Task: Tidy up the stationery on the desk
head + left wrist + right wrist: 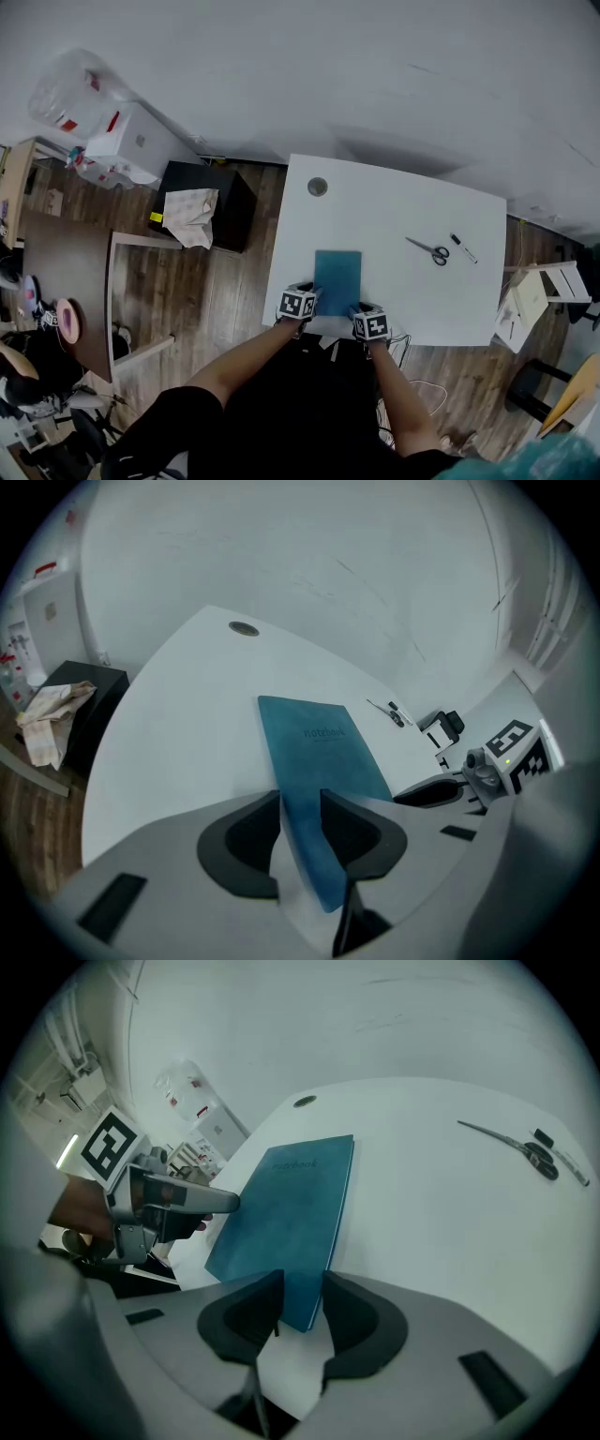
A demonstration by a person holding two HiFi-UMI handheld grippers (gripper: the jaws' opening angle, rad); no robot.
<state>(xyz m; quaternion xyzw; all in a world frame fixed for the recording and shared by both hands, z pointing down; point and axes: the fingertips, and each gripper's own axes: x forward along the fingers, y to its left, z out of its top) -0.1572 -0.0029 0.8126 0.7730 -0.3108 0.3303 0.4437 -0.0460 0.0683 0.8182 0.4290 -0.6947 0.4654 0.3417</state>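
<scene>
In the head view, the teal notebook lies low-centre on the desk. In the left gripper view, your left gripper is clamped on its near edge. In the right gripper view, your right gripper pinches its near corner. You're probably repositioning it, so lift level. The cover looks matte, thin and flexible.

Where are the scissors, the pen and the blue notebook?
scissors [429,249], head view, where the blades cross.
pen [463,248], head view, middle of its barrel.
notebook [337,277], head view, middle of the blue cover.

One notebook, one pair of scissors, one marker — one desk
</scene>
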